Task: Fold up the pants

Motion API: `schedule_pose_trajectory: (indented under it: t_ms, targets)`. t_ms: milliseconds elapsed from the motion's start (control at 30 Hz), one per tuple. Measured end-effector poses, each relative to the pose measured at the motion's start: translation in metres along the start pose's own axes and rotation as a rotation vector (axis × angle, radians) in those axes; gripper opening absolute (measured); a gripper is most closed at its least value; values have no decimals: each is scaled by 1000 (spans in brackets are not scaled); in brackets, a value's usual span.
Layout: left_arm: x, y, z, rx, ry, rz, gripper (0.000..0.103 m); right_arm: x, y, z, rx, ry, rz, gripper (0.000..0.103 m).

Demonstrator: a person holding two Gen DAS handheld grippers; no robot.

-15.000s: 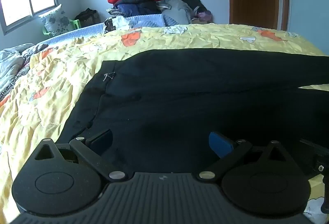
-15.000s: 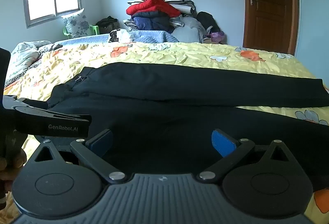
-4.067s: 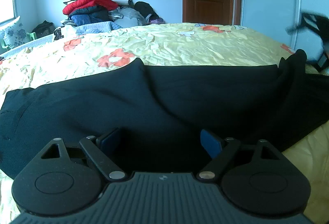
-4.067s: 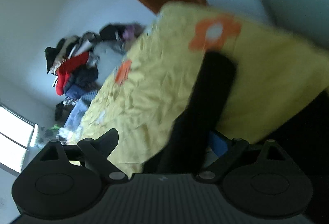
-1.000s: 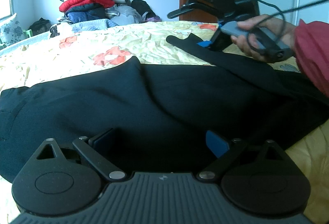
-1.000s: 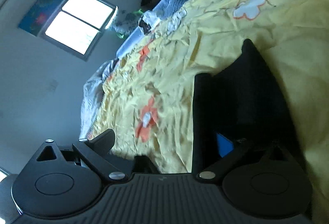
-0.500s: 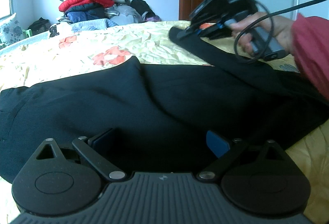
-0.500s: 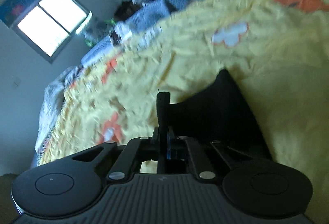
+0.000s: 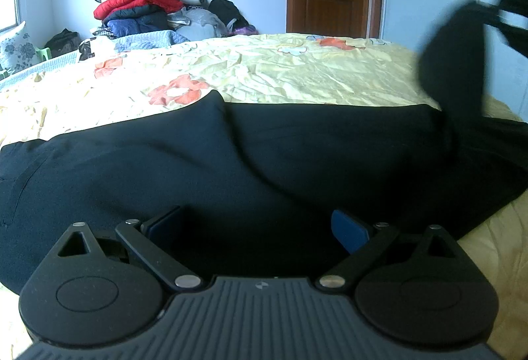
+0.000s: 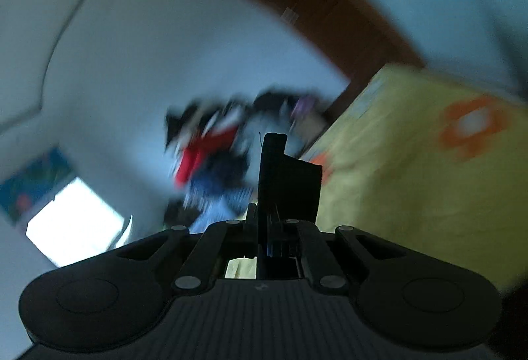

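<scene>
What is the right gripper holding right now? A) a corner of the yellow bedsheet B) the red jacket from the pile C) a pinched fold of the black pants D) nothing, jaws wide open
C: in the right wrist view the right gripper has its jaws closed on a fold of the black pants, and the left wrist view shows that end lifted off the yellow bedsheet.

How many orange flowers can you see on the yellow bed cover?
3: one just behind the black pants, one farther left, one near the door. More may be hidden.
</scene>
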State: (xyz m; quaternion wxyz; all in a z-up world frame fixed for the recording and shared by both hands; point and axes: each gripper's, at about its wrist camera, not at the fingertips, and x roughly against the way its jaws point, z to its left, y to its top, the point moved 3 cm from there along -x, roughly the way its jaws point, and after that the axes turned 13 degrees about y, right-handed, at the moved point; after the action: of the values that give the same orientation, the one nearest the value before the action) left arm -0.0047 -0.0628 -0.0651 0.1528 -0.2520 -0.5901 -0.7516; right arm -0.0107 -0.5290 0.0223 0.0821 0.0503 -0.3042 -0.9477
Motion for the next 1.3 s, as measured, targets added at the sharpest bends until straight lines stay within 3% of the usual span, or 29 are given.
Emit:
schedule_pose_trajectory:
  t_ms: [167, 433, 533, 600, 733, 800, 867, 967, 1100, 1233, 1300]
  targets:
    - [1, 0, -1, 0, 1, -12, 96, 106, 13, -19, -13, -133, -171, 5]
    - [29, 11, -22, -127, 0, -146, 98, 180, -18, -78, -141, -314, -208, 5]
    - [29, 14, -27, -149, 17, -162, 98, 183, -28, -84, -176, -325, -209, 5]
    - [23, 16, -26, -127, 7, -130, 98, 176, -25, -81, -192, -299, -205, 5]
    - [17, 22, -14, -55, -13, -66, 98, 166, -1, -34, -66, -156, -208, 5]
    - [17, 23, -8, -39, -6, -60, 98, 167, 1, -12, 13, -151, -205, 5]
    - [17, 23, -4, -35, 5, -62, 98, 180, -8, -20, -6, -216, -197, 5]
    - [15, 21, -1, -40, 3, -45, 98, 199, -30, -58, -62, -404, -161, 5]
    - [12, 18, 0, -46, 5, -21, 97, 206, -51, -82, -115, -489, -141, 5]
    - [14, 18, 3, -45, 20, -28, 98, 195, -49, -71, -47, -593, -124, 8]
    - [15, 19, 4, -42, 28, -30, 98, 190, -45, -48, 103, -738, -177, 9]
